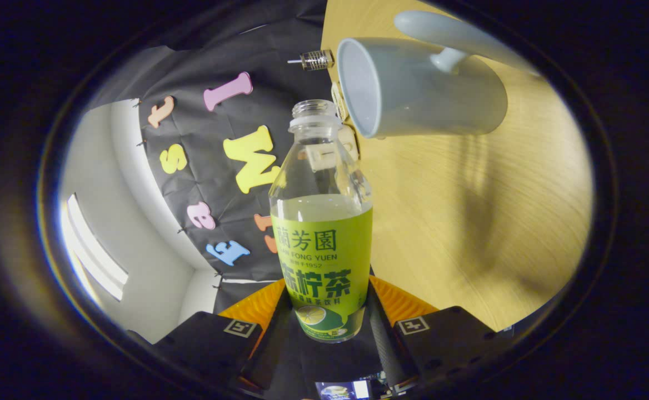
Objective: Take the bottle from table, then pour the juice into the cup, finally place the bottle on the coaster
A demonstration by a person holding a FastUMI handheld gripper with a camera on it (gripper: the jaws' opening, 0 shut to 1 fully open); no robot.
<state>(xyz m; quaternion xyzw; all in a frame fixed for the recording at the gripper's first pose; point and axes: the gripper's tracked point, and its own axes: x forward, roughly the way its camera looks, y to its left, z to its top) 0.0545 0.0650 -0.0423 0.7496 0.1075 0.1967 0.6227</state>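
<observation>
Between the gripper's [324,311] two fingers stood the bottle [321,233], both fingers pressed against the lower part of its labelled body, one on each side, so the jaws were pinching it. The bottle was uncapped, its open neck pointing away from the fingers toward the far side of the scene. Pale juice [316,206] filled it up to about the top edge of the green label, and the clear shoulder and neck above that held none. The whole view was rolled sideways, so the wooden table [469,222] rose like a wall to the right of the bottle. On that table, just beyond the bottle's mouth and to its right, sat the pale grey cup [422,89], its open rim turned toward the bottle's neck and its handle on the far side. The bottle's mouth lay close beside the cup's rim; I could not tell whether they touched. A small metal fitting [314,59] showed at the table's edge, just left of the cup.
</observation>
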